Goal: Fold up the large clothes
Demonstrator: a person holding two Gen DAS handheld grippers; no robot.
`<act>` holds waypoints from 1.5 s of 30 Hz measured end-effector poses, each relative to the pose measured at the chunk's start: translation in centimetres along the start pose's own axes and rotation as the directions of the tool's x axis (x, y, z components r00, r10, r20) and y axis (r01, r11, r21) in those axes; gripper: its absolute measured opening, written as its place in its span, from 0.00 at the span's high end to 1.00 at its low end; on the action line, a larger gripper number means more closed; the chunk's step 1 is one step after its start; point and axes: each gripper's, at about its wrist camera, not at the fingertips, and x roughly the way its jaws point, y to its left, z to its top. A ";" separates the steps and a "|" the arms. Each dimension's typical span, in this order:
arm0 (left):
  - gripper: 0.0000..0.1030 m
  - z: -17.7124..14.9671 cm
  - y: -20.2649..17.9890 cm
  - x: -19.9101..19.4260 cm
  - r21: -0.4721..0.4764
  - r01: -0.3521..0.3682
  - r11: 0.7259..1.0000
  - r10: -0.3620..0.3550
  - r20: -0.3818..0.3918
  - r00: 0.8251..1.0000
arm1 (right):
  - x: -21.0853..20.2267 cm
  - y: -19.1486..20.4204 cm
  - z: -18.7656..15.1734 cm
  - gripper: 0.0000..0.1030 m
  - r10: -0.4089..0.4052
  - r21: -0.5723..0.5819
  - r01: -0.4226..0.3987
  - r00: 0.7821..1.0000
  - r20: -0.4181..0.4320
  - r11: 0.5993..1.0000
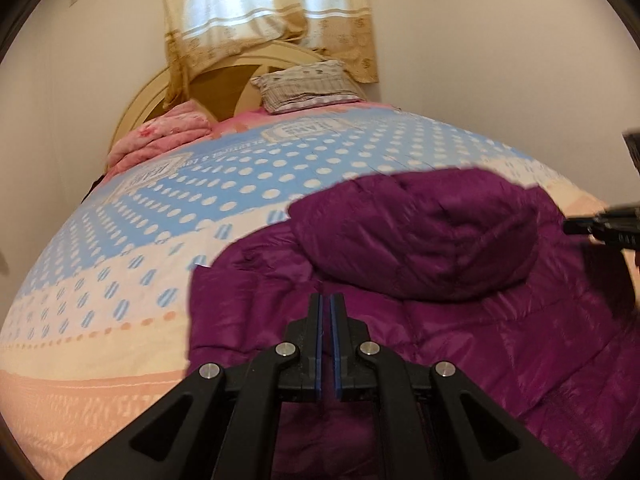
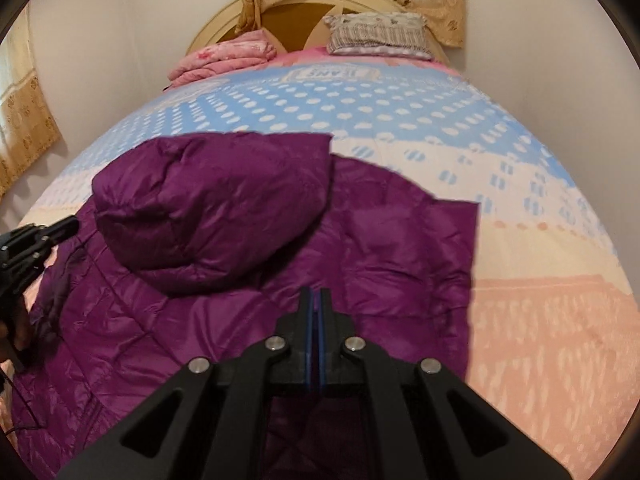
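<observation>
A purple hooded puffer jacket (image 1: 460, 320) lies spread on the bed, its hood (image 1: 416, 232) folded down over the back. It also shows in the right wrist view (image 2: 280, 264) with its hood (image 2: 216, 208). My left gripper (image 1: 325, 300) hovers over the jacket's left part, its jaws nearly together with a thin gap and nothing between them. My right gripper (image 2: 315, 294) is over the jacket's right part, its jaws pressed together and empty. Each gripper shows at the edge of the other view: the right one (image 1: 600, 226) and the left one (image 2: 36, 236).
The bed has a blue, white and peach dotted cover (image 1: 168, 208). A folded pink blanket (image 1: 160, 136) and a pillow (image 1: 312, 86) lie by the headboard (image 1: 224, 80). Curtains (image 1: 264, 8) hang behind. Walls stand close on both sides of the bed.
</observation>
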 end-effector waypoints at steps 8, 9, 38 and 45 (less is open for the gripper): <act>0.01 5.2 2.9 -1.8 -0.268 -0.049 0.962 0.090 0.142 0.986 | -2.5 1.2 2.3 0.09 0.010 0.043 -0.015 0.995 0.104 0.999; 0.01 6.0 2.5 -1.4 -0.273 -0.041 0.961 0.081 0.139 0.987 | -2.3 1.6 2.8 0.10 0.023 0.064 -0.030 0.994 0.111 0.998; 0.01 6.8 -2.2 3.0 -0.166 -0.190 0.967 0.189 -0.022 0.982 | 0.7 4.7 4.1 0.52 -0.035 0.082 0.036 0.999 -0.016 0.996; 0.01 6.6 -4.3 9.3 -0.155 -0.286 0.946 0.267 -0.133 0.955 | 6.2 4.6 5.6 0.50 -0.153 0.208 0.151 0.988 -0.007 0.966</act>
